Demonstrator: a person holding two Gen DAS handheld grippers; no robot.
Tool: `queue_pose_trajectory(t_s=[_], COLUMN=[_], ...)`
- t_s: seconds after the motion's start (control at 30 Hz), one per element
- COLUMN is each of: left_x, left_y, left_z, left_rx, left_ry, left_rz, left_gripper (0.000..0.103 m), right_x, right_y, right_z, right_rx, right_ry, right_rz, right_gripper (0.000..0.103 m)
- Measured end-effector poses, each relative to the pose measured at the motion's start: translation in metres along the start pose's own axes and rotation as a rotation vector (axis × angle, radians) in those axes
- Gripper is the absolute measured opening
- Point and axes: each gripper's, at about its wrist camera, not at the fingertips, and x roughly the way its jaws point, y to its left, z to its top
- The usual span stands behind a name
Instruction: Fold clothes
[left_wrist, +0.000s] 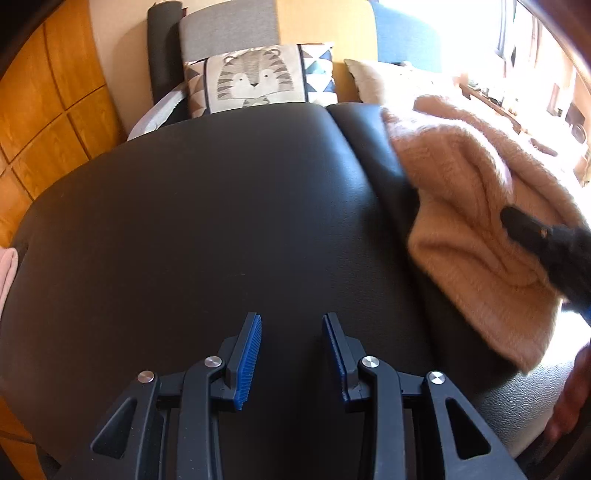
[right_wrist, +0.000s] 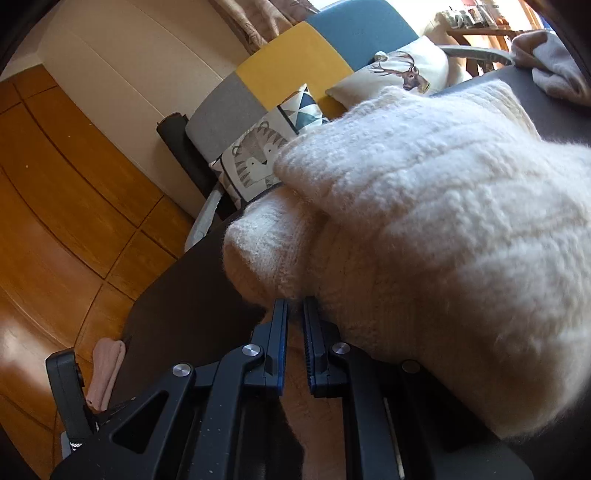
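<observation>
I can read no writing or label anywhere; the only printing is pictures, a striped tiger on one cushion (left_wrist: 255, 79) and a stag on another cushion (right_wrist: 406, 70). My left gripper (left_wrist: 291, 354) tilts steeply down over the black padded table (left_wrist: 192, 221); its blue-padded jaws stand about half apart with only bare black surface between them, gripping nothing. Ahead and to its right lies the fluffy cream sweater (left_wrist: 476, 206), bunched on the table's right part and hanging over its near edge; at the far left edge, a pink cloth (left_wrist: 7, 273) peeks in. My right gripper (right_wrist: 294, 347) points down at a shallower angle; its jaws are drawn nearly together, with the sweater's (right_wrist: 424, 229) knit pinched between the pads, and the garment is heaped up just ahead and to the right, filling most of that view. Beyond both tools, a patchwork chair (right_wrist: 291, 62) of grey, yellow and blue holds the cushions; a wooden floor (right_wrist: 55, 206) lies left.
</observation>
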Motion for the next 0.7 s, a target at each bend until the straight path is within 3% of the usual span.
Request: queue_pose_trajectory(t_s=[0.13, 0.17, 0.27, 0.33, 0.43, 0.53, 0.6, 0.7], left_x=[-0.003, -0.004, -0.007, -0.007, -0.008, -0.009, -0.011, -0.016], left_y=[0.003, 0.002, -0.005, -0.009, -0.023, -0.038, -0.047, -0.055], left_z=[0.007, 0.009, 0.024, 0.035, 0.051, 0.067, 0.078, 0.096], left_rx=[0.012, 0.021, 0.050, 0.054, 0.079, 0.105, 0.116, 0.106], left_ry=[-0.023, -0.035, -0.059, -0.069, -0.083, -0.099, -0.121, -0.155], left_rz=[-0.007, -0.011, -0.007, -0.023, -0.028, -0.033, -0.024, -0.033], left_gripper=[0.035, 0.035, 0.035, 0.035, 0.035, 0.035, 0.035, 0.035], right_x=[0.018, 0.018, 0.000, -0.015, -0.036, -0.060, -0.077, -0.095], right_y=[-0.001, -0.003, 0.011, 0.017, 0.006, -0.016, -0.030, -0.042], right_z=[-0.021, -0.027, -0.031, -0.032, -0.032, -0.032, -0.032, -0.034], right_rx=[0.017, 0.016, -0.099, -0.165, -0.146, -0.078, -0.028, 0.010], right_ry=[0.090, 0.090, 0.034, -0.010, -0.090, -0.193, -0.254, -0.339], right_rz=[-0.009, -0.020, 0.001, -0.030, -0.079, -0.175, -0.229, -0.293], right_gripper=[0.007, 0.000, 0.003, 0.007, 0.022, 0.044, 0.066, 0.076])
